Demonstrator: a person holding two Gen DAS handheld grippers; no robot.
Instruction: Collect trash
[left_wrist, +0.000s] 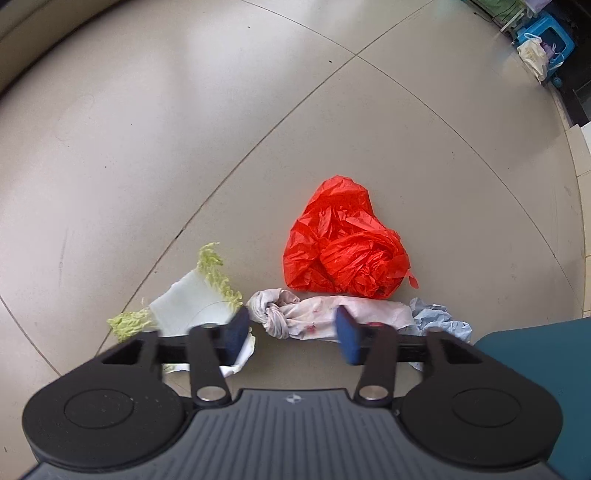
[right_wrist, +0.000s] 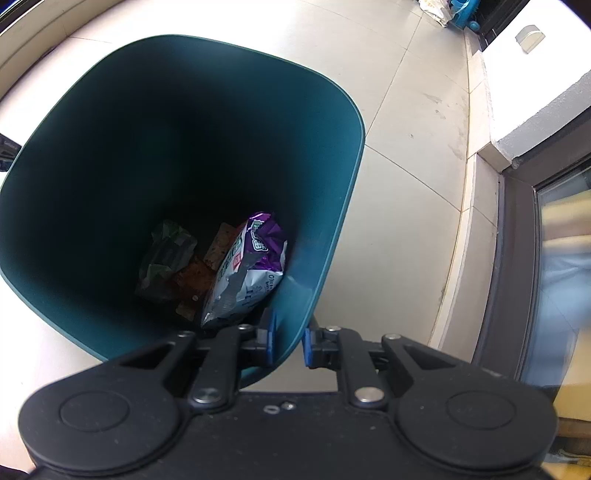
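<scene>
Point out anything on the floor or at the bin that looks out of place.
Litter lies loose on the floor: a red bag, a stained knotted cloth, cabbage and blue tissue. The right gripper clamps the bin wall.

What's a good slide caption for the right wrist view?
Right gripper clamps the teal bin's rim; snack wrappers lie inside.
</scene>
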